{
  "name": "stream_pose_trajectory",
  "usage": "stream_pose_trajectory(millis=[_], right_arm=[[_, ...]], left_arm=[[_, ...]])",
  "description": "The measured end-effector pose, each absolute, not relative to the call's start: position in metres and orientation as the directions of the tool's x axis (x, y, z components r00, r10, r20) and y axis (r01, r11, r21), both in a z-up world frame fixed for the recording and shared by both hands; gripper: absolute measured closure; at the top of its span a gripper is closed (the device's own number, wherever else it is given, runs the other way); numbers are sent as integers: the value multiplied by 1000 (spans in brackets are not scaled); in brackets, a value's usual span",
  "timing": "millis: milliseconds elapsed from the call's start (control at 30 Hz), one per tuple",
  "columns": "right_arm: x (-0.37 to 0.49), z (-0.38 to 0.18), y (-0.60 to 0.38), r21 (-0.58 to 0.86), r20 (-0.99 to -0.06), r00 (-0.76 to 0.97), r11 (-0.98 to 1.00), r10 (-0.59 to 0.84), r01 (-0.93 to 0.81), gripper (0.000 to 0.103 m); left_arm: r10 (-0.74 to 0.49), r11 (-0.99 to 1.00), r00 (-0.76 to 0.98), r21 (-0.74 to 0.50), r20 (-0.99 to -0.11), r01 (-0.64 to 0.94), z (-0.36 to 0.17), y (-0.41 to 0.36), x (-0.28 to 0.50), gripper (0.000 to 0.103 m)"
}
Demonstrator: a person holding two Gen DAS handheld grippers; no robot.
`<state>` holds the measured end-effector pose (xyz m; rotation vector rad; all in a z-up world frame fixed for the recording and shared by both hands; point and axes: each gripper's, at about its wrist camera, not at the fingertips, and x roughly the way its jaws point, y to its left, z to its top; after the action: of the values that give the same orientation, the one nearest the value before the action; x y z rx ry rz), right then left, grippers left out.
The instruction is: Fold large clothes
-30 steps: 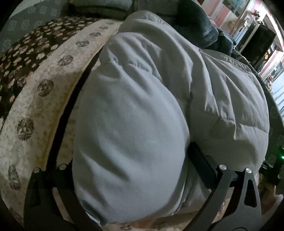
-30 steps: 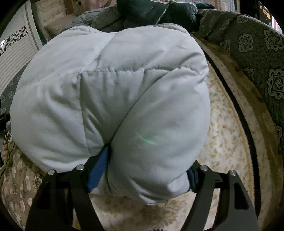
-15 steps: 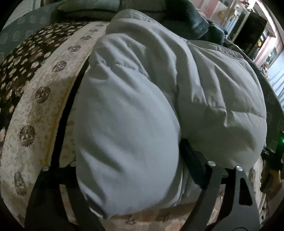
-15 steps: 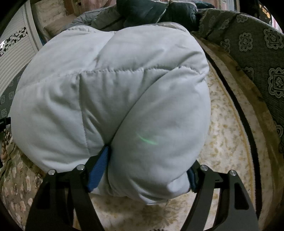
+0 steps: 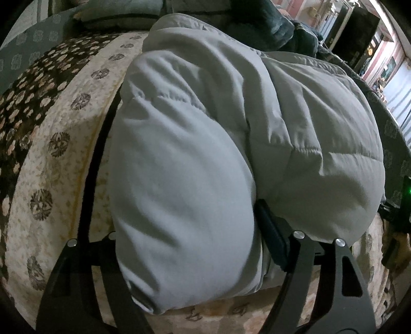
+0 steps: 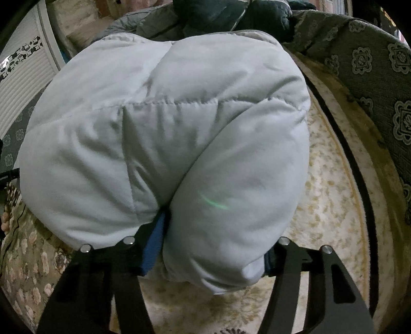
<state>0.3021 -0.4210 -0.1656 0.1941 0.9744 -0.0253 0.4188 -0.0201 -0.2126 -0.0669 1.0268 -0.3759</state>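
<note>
Grey puffy jacket (image 5: 195, 159) lies bunched on the patterned bed cover (image 5: 59, 144), its near edge clenched by the left gripper (image 5: 190, 251) and right gripper (image 6: 213, 254). Best carry both corners level toward the jacket's far edge, so the padding folds flat.

Floral cream bedspread (image 5: 64, 159), pale grey padded jacket (image 5: 205, 154) bunched on it, dark clothes (image 6: 231, 15) behind

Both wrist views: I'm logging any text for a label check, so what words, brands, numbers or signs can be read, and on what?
None can be read in either view.
Pale grey padded jacket: no label or print shows.
Cream floral bedspread: patterns only.
Black-and-white strip on the white ribbed panel: too blurred to read.
Dark cabinet and wall pictures: too small.
</note>
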Motion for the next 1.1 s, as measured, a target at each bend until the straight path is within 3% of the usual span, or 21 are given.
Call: stream_pose_trajectory(millis=[167, 333, 467, 767, 833, 1100], right_arm=[[299, -167, -419, 160, -813, 578, 982, 73, 102, 53], [294, -162, -419, 197, -790, 605, 975, 98, 99, 64], [287, -151, -428, 259, -768, 625, 961, 141, 102, 71], [230, -86, -438, 309, -692, 694, 950, 197, 39, 76], [198, -66, -440, 306, -672, 713, 952, 199, 23, 76], [90, -29, -456, 269, -653, 742, 962, 151, 41, 78]], left_arm=[[-319, 939, 460, -208, -829, 275, -208, -26, 421, 31], [-304, 937, 461, -174, -834, 303, -197, -34, 419, 45], [-351, 923, 440, -227, -827, 311, -183, -34, 414, 51], [-498, 856, 402, -361, -768, 370, -145, -43, 353, 53], [-577, 809, 379, -443, -723, 387, -133, -42, 328, 62], [-614, 772, 342, -449, -711, 451, -110, -52, 207, 62]])
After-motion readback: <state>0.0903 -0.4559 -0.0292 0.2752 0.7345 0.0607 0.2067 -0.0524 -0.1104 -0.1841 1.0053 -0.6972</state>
